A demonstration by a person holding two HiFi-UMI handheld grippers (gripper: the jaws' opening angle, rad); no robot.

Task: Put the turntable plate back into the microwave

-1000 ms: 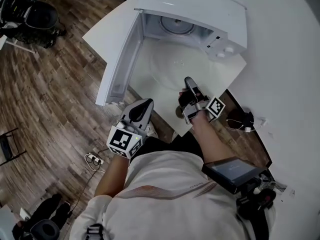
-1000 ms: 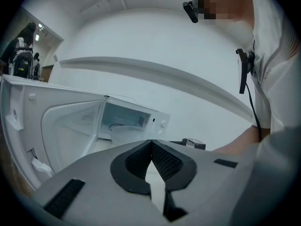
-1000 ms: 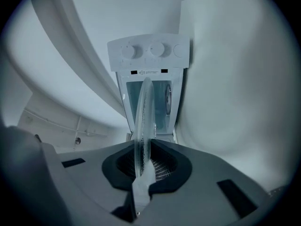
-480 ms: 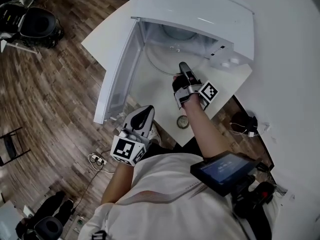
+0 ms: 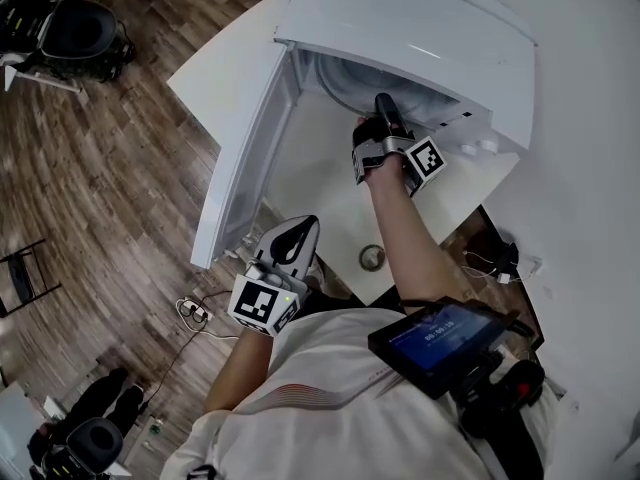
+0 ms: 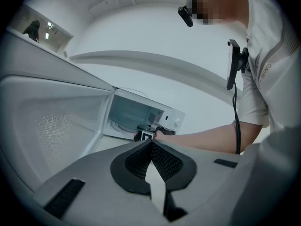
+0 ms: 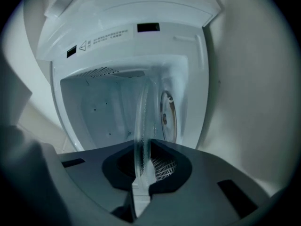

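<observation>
On the table [image 5: 225, 63], open microwave [image 5: 420, 28], small ring [image 5: 372, 258].

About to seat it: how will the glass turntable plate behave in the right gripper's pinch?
The turntable plate looks like stiff clear glass, so probably rigid but breakable against the microwave walls. Held by its rim alone in the right gripper, it may pivot or slip; smooth glass likely grips poorly.
</observation>
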